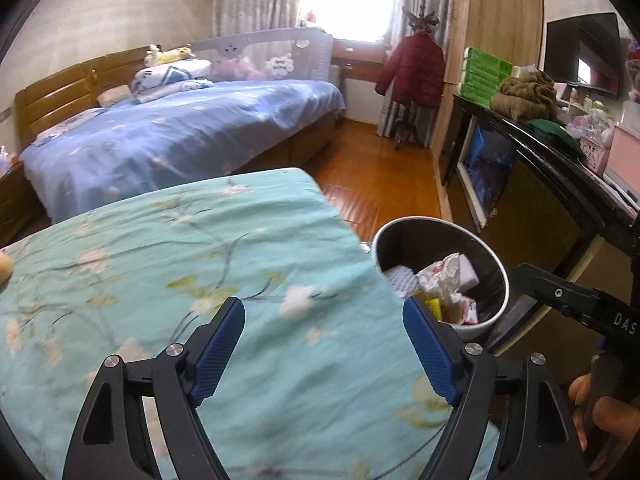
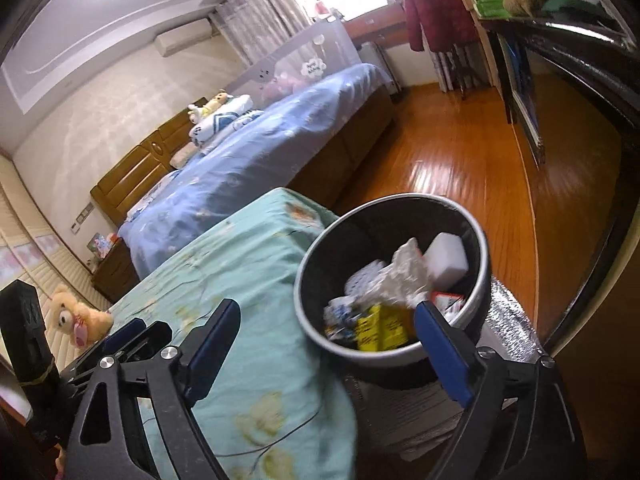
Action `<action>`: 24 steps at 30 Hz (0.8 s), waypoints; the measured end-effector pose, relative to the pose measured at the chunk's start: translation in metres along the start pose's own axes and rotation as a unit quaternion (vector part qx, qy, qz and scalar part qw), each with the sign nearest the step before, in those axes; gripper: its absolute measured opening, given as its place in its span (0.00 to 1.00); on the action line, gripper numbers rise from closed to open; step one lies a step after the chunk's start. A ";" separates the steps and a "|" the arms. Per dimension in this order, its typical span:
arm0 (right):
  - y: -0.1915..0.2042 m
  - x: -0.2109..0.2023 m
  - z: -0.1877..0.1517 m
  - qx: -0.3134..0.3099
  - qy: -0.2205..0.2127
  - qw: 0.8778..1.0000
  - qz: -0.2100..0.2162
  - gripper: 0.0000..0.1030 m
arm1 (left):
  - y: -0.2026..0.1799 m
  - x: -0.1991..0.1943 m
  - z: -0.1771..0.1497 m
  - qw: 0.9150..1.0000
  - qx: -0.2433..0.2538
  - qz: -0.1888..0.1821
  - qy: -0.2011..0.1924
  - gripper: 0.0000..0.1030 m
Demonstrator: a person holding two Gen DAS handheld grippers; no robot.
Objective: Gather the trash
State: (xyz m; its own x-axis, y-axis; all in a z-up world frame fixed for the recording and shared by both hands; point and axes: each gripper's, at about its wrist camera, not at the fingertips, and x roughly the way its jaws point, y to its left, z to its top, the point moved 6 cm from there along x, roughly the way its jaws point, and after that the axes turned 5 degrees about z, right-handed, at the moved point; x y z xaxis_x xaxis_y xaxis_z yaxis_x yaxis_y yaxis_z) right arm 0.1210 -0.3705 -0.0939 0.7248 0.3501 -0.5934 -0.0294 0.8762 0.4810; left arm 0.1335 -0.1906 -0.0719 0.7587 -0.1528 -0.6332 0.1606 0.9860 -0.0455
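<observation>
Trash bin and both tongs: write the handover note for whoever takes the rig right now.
Left tongs: open, nothing between the jaws, over the teal floral cover.
Right tongs: open, empty, pointing at the trash bin.
Bin stands beside the covered surface and holds crumpled paper, a white block and a yellow wrapper.
Done: those items are binned.
Left: no loose trash shows on the cover; check outside these views.

The right gripper's fingers hide part of the bin's trash.
</observation>
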 end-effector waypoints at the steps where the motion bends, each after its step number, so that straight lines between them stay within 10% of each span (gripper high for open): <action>1: 0.005 0.000 -0.002 -0.006 -0.003 1.000 0.003 0.89 | 0.004 -0.006 -0.005 1.000 -0.002 0.002 -0.003 0.79; 14: 0.063 -0.015 -0.016 -0.097 -0.057 0.994 -0.004 0.94 | 0.055 -0.070 -0.031 0.996 -0.029 0.062 -0.057 0.80; 24: 0.103 -0.022 0.005 -0.173 -0.130 0.976 -0.029 1.00 | 0.069 -0.117 -0.027 0.981 -0.038 0.133 -0.136 0.99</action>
State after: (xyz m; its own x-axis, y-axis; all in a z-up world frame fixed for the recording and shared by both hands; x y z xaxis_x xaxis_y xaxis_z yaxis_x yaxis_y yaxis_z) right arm 0.1054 -0.2900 -0.0284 0.8808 0.2412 -0.4074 -0.1826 0.9670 0.1778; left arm 0.0386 -0.1027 -0.0223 0.9096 0.1083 -0.4011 -0.1054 0.9940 0.0292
